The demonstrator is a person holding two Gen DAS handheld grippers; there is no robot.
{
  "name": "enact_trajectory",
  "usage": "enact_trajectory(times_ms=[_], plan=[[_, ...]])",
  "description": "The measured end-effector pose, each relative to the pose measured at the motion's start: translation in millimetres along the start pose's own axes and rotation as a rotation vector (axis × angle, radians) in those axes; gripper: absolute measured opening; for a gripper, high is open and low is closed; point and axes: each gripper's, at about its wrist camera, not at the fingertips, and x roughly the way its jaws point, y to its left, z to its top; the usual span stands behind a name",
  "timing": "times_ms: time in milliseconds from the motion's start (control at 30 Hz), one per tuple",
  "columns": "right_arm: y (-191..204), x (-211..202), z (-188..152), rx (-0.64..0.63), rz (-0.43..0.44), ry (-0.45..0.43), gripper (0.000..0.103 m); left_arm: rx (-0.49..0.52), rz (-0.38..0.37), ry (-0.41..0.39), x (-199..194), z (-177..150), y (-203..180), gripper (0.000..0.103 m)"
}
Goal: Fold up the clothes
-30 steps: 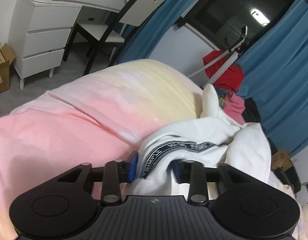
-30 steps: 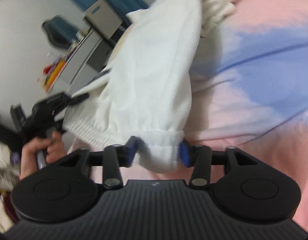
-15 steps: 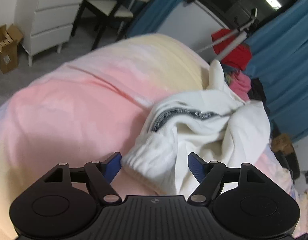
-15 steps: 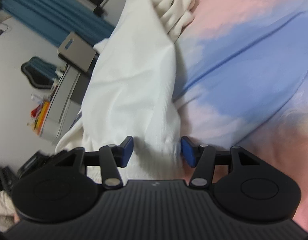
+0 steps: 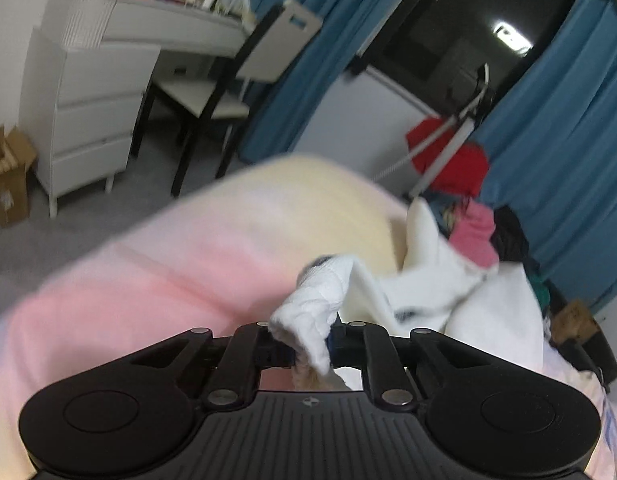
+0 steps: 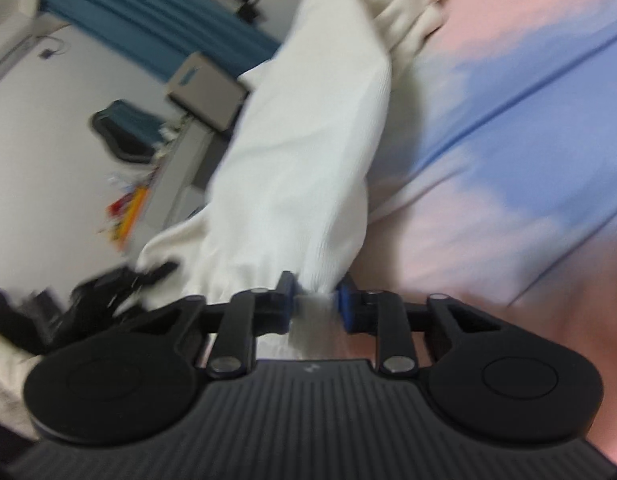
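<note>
pink bed (image 5: 148,288) | chair (image 5: 212,100) behind | both hand-held grippers clench white garment (image 6: 300,184): left (image 5: 308,350), right (image 6: 314,304)

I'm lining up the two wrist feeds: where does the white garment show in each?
Left wrist: white garment at centre-right on the bed, its ribbed cuff pinched in the left gripper.
Right wrist: it runs from top centre down to the right gripper, which clamps its hem.
Shared landmark: the pink bedspread.
</note>
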Motion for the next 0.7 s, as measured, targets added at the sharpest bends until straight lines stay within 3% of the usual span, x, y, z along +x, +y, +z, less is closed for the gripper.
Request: enact_trajectory(times_ms=[67,167,367,467,567,700], plan=[[20,8,-10,-0.015,0.023,0.021,0.022,0.001,-0.011,-0.041,-4,23,-2,0.013],[56,32,-19,-0.053,0.074,0.053,0.022,0.063,0.033,-0.099,-1,69,-6,0.013],[120,133,-29,-0.054,0.230,0.213,0.022,0.192,0.233,-0.162,43,152,-11,0.014],[135,181,-32,-0.054,0.236,0.251,0.022,0.259,0.288,-0.112,89,157,-8,0.016],[134,209,-33,-0.099,0.170,0.275,0.024,0.227,0.287,-0.069,118,142,6,0.018],[134,209,-29,-0.191,0.158,0.312,0.031,0.229,0.282,-0.053,129,123,13,0.049]])
